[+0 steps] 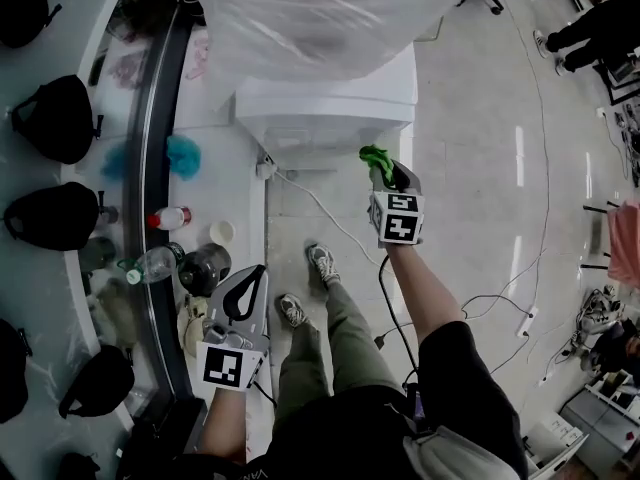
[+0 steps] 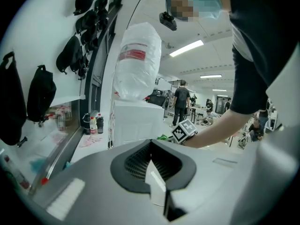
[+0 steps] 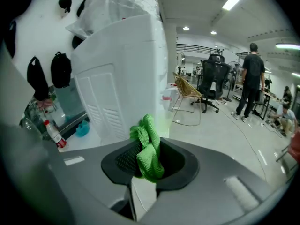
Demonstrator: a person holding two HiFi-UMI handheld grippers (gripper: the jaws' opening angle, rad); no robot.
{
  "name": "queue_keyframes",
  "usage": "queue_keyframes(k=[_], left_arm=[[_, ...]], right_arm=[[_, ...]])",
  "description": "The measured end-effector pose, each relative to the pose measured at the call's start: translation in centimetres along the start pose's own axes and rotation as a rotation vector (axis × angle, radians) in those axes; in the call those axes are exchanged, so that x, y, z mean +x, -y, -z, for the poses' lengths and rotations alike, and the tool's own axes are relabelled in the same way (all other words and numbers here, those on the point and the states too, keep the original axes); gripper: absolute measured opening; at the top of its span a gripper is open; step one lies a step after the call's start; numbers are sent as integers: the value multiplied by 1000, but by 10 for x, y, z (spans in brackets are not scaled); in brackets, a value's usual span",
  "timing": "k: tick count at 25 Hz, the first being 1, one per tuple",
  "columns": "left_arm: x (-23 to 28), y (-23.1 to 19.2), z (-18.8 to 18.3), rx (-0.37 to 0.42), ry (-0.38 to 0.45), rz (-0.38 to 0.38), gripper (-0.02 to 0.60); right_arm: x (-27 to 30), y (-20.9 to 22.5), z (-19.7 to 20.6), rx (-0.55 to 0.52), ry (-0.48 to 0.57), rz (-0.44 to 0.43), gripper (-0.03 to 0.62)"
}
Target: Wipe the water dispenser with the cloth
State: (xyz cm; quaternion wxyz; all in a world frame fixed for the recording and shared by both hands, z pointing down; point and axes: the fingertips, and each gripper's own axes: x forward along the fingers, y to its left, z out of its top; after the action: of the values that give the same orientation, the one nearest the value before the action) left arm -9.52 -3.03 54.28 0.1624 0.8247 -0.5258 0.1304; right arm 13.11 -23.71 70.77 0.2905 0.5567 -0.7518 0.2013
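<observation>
Cloth (image 3: 147, 149), green and bunched, is pinched in the right gripper (image 1: 385, 175) and held up close to the water dispenser (image 1: 325, 108), at its front corner, ready to wipe, I'd say. The left gripper (image 1: 243, 303) hangs low beside the ledge (image 1: 225, 173), jaws pressed together on nothing, out of the way.

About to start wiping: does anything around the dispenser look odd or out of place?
Nothing looks spilled or broken. One oddity: a white cable trails loose over the floor from by the water dispenser, near the person's shoes. The right hand-held gripper clamps the cloth.
</observation>
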Motion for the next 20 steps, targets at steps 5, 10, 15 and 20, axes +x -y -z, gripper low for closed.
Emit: queue_keyframes(k=[5,10,15,20], left_arm=[[-12,-4,4,-7,9,-25,2],[-28,-20,21,-24,-11,-79,2],[-48,-42,38,-69,-17,-164,2],[-61,-54,57,-99,-52,-207,2]], right_arm=[[6,-78,12,-100,-26,-158,95],[36,-162,11,-129,-28,-273,95],[72,-225,4,-142,-29,-328,95],[103,-248,4,-194,-43,-329,95]])
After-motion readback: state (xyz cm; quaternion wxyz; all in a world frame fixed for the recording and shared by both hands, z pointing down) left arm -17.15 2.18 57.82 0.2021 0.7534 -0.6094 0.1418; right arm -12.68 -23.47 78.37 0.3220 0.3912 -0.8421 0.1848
